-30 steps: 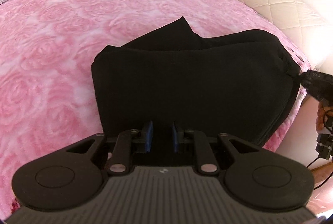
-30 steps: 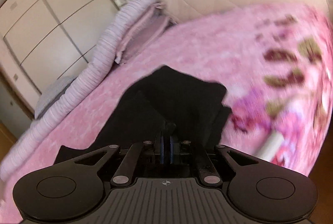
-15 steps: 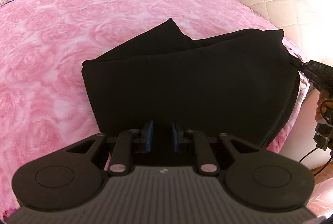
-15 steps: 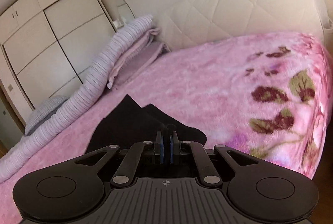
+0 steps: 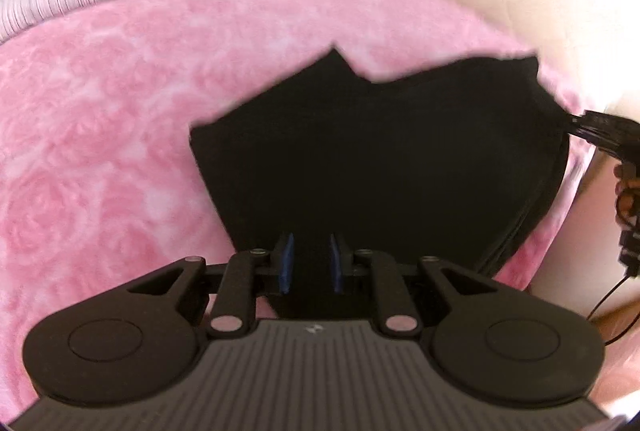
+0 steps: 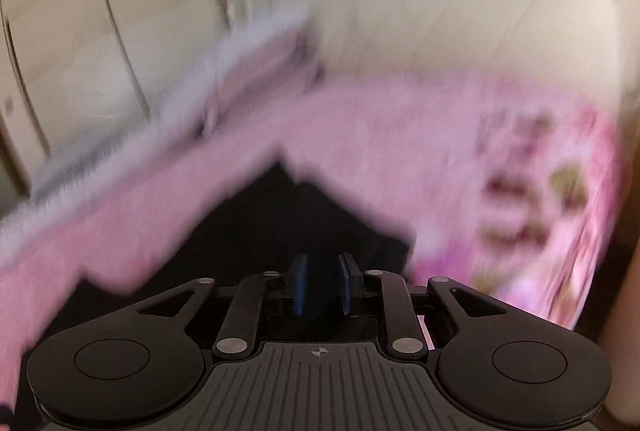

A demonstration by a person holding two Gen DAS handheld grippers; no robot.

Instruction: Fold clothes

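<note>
Black garment [image 5: 380,167] lies folded on the pink bed blanket [image 5: 100,135], close to the bed's edge. In my left wrist view, my left gripper [image 5: 310,263] has its jaws parted with dark cloth between them; whether the pads pinch it I cannot tell. The right gripper [image 5: 600,129] sits at the garment's far right corner. In the blurred right wrist view, its jaws are opening, pads clear of the cloth beneath. I judge the fabric soft, light and limp, so I would take it by corners or a folded edge.
</note>
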